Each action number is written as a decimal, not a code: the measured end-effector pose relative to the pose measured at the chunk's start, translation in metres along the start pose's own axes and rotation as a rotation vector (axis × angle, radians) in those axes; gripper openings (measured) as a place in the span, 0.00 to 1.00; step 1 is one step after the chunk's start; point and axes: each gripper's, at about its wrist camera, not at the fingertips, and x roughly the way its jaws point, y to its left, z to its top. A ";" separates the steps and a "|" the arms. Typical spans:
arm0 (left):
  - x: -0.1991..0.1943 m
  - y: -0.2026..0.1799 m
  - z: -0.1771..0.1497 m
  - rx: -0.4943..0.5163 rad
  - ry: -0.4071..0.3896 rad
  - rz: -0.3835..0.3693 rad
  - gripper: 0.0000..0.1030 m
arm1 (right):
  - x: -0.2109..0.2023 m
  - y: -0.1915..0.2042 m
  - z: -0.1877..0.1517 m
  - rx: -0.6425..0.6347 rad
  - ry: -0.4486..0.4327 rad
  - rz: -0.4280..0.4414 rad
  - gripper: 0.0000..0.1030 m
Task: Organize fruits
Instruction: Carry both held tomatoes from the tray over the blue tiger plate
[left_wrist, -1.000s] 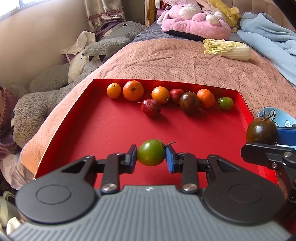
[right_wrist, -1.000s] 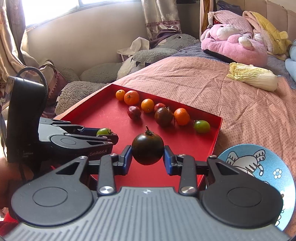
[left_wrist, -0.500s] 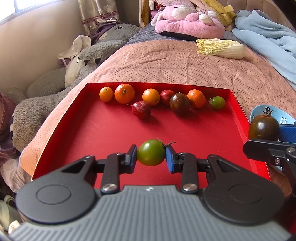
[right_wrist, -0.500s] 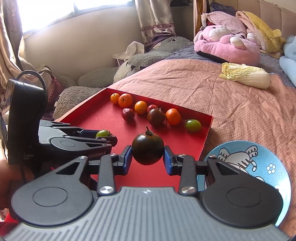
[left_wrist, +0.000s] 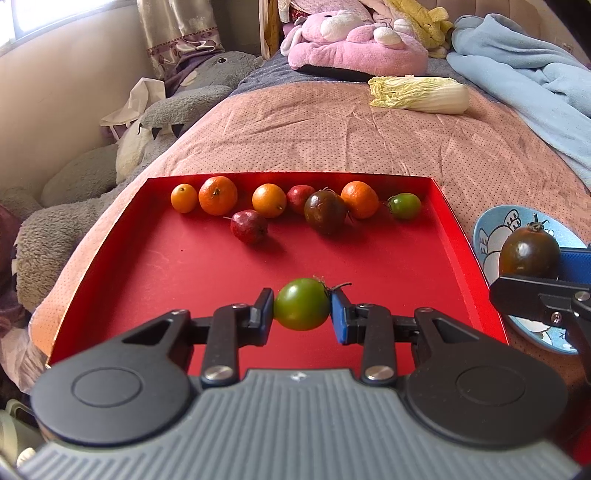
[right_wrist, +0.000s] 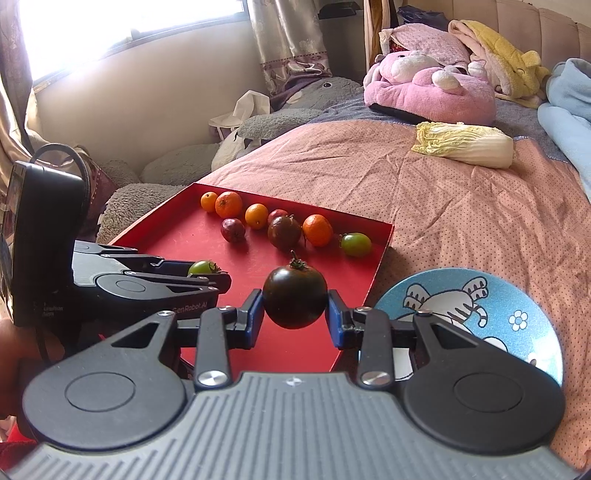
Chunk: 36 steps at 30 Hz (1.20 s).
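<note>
Nearest to me, my left tool (left_wrist: 302, 314) is clamped on the green tomato (left_wrist: 302, 308), jaws narrow and pads pressing both its sides, holding it clear above the near end of the red tray (left_wrist: 458, 236). My right tool (right_wrist: 294, 311) is pinched the same way on the dark tomato (right_wrist: 294, 297), which hangs over the tray's right edge.

Over the last second both grips have stayed as they were. What has changed is the framing: the tray has slid away and left in both views, and the blue bowl (right_wrist: 517, 295) on the bed just right of the tray shows far more of itself. I read that as both tools carrying their tomatoes toward the bowl.

At the far wall, three small oranges, a mandarin (left_wrist: 218, 195), two red fruits, a second dark tomato (left_wrist: 325, 212) and a second green tomato (left_wrist: 405, 205) wait in a loose row.
</note>
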 end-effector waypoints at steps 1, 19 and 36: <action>0.000 -0.002 0.000 0.004 -0.001 -0.002 0.35 | -0.002 -0.003 -0.001 0.006 -0.002 -0.005 0.40; -0.006 -0.041 0.010 0.077 -0.022 -0.065 0.35 | -0.023 -0.041 -0.021 0.088 -0.008 -0.090 0.40; -0.004 -0.102 0.019 0.154 -0.034 -0.187 0.35 | -0.043 -0.083 -0.048 0.155 0.015 -0.220 0.40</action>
